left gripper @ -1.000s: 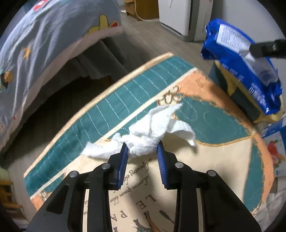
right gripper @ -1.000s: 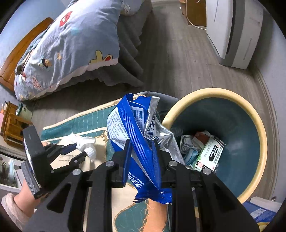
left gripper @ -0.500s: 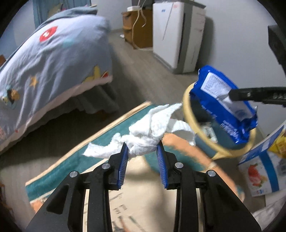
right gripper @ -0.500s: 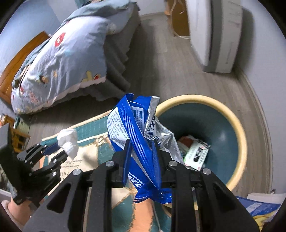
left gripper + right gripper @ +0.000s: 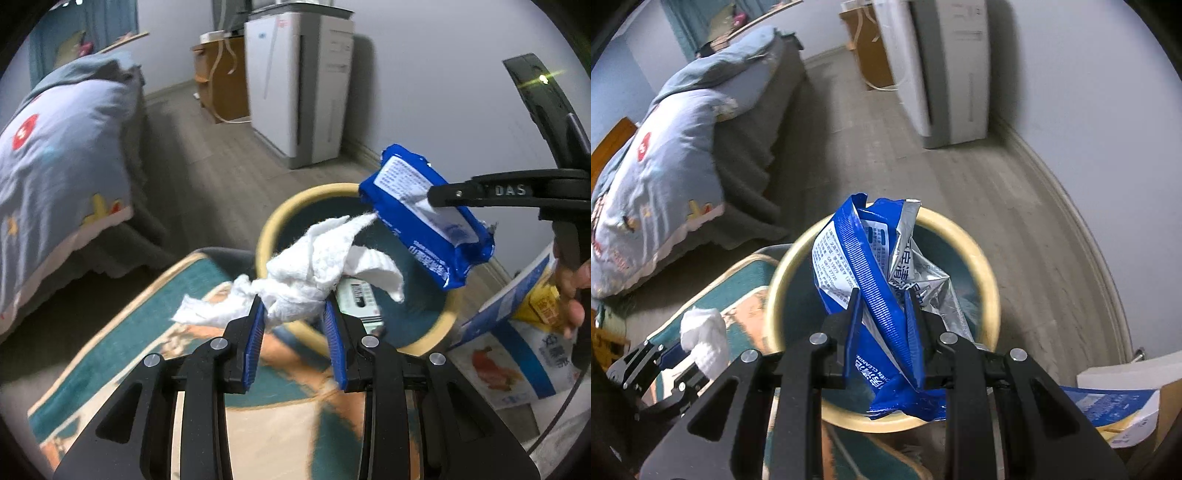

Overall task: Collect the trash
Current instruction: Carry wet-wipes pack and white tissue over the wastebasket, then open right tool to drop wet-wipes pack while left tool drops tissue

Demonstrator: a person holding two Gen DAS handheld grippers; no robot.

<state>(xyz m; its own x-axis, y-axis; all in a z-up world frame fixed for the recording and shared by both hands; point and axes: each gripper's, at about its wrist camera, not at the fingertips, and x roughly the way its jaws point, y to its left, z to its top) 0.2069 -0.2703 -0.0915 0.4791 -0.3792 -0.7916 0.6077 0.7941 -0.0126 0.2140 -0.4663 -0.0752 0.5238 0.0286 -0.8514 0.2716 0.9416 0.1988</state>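
My left gripper (image 5: pixel 295 312) is shut on a crumpled white tissue (image 5: pixel 314 266), held in the air at the near rim of a round bin (image 5: pixel 269 229) with a yellow rim and teal inside. My right gripper (image 5: pixel 882 306) is shut on an empty blue and silver wipes packet (image 5: pixel 875 266), which hangs above the bin (image 5: pixel 986 273). In the left wrist view the packet (image 5: pixel 424 218) shows over the bin's far right side, pinched by the right gripper's fingers (image 5: pixel 480 192). In the right wrist view the tissue (image 5: pixel 703 339) and left gripper (image 5: pixel 679 356) sit at lower left. A small box (image 5: pixel 356 297) lies inside the bin.
The bin stands at the edge of a teal, cream and orange rug (image 5: pixel 129 332). A bed with a blue quilt (image 5: pixel 55 166) is at left. A white appliance (image 5: pixel 299 85) stands at the wall behind. Printed bags (image 5: pixel 517 350) lie right of the bin, by a person's hand (image 5: pixel 572 295).
Both grippers have moved from over the rug toward the bin, each keeping its load. The packet now hangs over the bin's opening and the tissue is at its near rim.
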